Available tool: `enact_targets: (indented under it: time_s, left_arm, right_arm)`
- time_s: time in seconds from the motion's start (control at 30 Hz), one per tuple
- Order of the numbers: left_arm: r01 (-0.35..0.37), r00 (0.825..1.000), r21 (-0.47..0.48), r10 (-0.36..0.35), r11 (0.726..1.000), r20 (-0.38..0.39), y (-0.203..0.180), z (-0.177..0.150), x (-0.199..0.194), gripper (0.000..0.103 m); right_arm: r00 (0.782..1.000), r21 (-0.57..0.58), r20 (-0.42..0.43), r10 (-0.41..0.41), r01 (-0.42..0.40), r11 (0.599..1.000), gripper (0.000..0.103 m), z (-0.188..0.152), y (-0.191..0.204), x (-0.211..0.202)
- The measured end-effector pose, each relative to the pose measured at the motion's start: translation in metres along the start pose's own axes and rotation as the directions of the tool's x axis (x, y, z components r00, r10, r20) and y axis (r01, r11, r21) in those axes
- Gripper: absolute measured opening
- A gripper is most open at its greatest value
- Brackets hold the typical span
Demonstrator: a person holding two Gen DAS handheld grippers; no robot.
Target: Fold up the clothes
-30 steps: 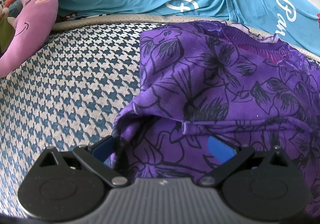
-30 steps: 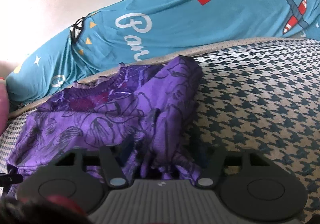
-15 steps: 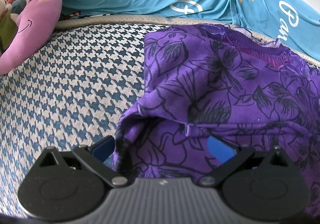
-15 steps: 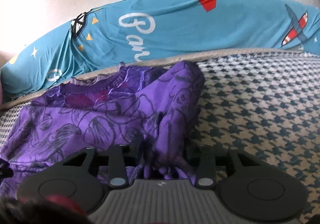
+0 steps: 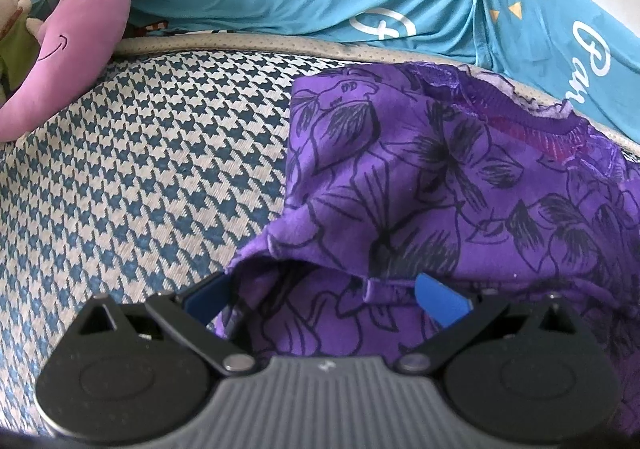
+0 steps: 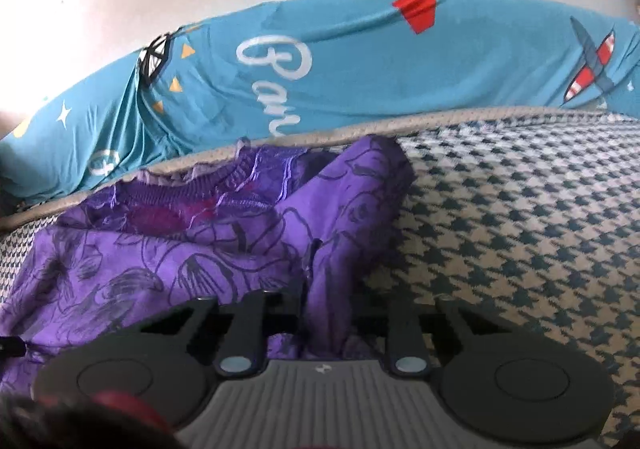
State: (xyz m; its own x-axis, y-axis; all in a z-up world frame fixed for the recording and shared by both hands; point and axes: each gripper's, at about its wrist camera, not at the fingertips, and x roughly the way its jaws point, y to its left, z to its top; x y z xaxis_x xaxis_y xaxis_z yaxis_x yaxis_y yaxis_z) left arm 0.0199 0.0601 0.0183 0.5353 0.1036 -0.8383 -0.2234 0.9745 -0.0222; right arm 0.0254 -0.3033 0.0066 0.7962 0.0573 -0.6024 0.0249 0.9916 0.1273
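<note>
L tongs (image 5: 324, 295) spread wide over purple top (image 5: 460, 185); R tongs (image 6: 326, 309) pinch its bunched edge, only L view shows plush (image 5: 76, 45)

purple floral top (image 5: 420, 189) | part-folded, rumpled | on houndstooth cover (image 5: 160, 169)

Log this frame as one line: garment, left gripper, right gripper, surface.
garment: purple floral top, partly folded | left gripper: open, fabric between fingers | right gripper: shut on purple floral top | surface: houndstooth cover

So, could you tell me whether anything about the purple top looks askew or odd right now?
The purple top is uneven: its right side is bunched into a vertical ridge at the right gripper, while the rest lies flat.
</note>
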Motion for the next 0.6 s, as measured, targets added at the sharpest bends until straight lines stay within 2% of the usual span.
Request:
enact_targets:
  time_s: [0.13, 0.23, 0.37, 0.47, 0.53, 0.6]
  left_arm:
    - [-0.034, 0.999, 0.001, 0.034, 0.999, -0.007, 0.005, 0.001, 0.004, 0.103]
    - [-0.07, 0.998, 0.0, 0.07, 0.998, -0.004, 0.013, 0.0, 0.006, 0.103]
    - [-0.141, 0.99, -0.004, 0.141, 0.99, -0.016, 0.021, 0.0, 0.01, 0.103]
    - [-0.142, 0.99, -0.01, 0.141, 0.99, -0.018, 0.027, 0.001, 0.011, 0.103]
    - [-0.133, 0.991, -0.009, 0.133, 0.991, -0.018, 0.03, 0.0, 0.01, 0.103]
    - [-0.123, 0.992, -0.006, 0.123, 0.992, -0.006, 0.031, -0.001, 0.007, 0.103]
  right_arm:
    - [0.998, -0.035, 0.054, -0.024, 0.026, 0.999, 0.018, 0.004, 0.006, -0.016]
    - [0.998, -0.034, 0.056, -0.027, 0.029, 0.999, 0.018, 0.005, 0.004, -0.016]
    - [0.998, 0.019, -0.031, -0.052, 0.052, 0.998, 0.018, -0.002, -0.004, 0.003]
    - [0.998, 0.064, -0.041, -0.051, 0.054, 0.997, 0.024, 0.002, -0.007, 0.0]
    - [0.998, 0.079, -0.034, -0.049, 0.052, 0.996, 0.035, 0.006, -0.008, -0.008]
    - [0.999, 0.1, -0.029, -0.033, 0.036, 0.994, 0.037, 0.008, -0.012, -0.017]
